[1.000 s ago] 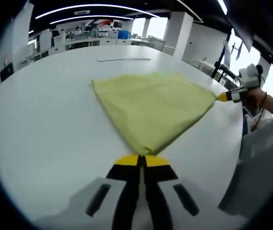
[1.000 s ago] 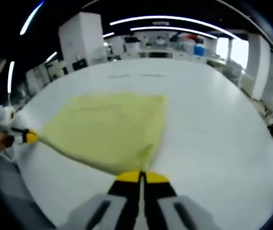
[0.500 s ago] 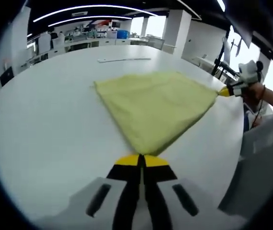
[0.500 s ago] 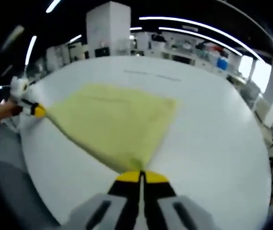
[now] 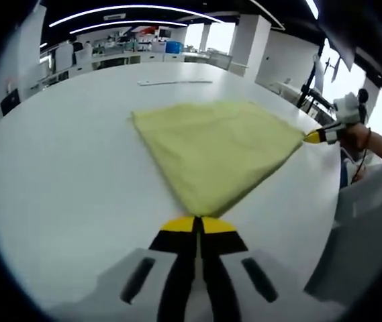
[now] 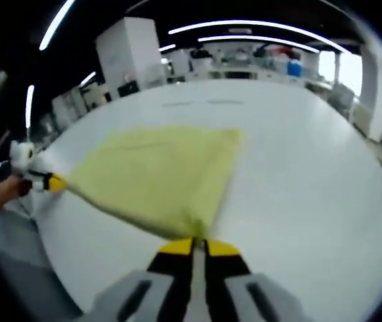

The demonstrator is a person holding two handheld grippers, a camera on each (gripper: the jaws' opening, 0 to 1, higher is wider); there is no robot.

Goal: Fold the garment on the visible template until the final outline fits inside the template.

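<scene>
Big white tabletop [image 5: 56,174] carries everything; lab room w/ benches and pillars lies beyond its far edge, blurry.

Yellow garment [image 5: 217,151] lies spread on the tabletop, roughly centre toward the near edge, stretched taut btwn the two tongs. In the left gripper view it fans out from the left tongs [image 5: 198,225] into a wide triangle-ish sheet; one far corner sits free on the tabletop, the opp. corner is pinched by the right tongs [image 5: 313,136] near the tabletop's right edge, w/ a hand [image 5: 355,136] behind them. In the right gripper view same cloth [image 6: 157,174] runs fwd from the right tongs [image 6: 192,247]; left tongs [image 6: 53,182] hold the corner out by the left edge.

Tongs state: both closed, each clamped on a garment corner; yellow tips meet w/ cloth emerging right at them.

Key relation: the held edge, the long axis, runs tongs to tongs along the near side; the rest of the cloth lies away from both, toward the far edge. Neither hand is nearer, each owns a corner. Judgement: next move prob. carries both corners fwd over the cloth toward the far side to fold.

A thin pale strip [image 5: 174,82] lies near the far edge, well apart from the garment; can't tell if it's part of the template. No template outline is legible. Nothing stands in the fold's way.
</scene>
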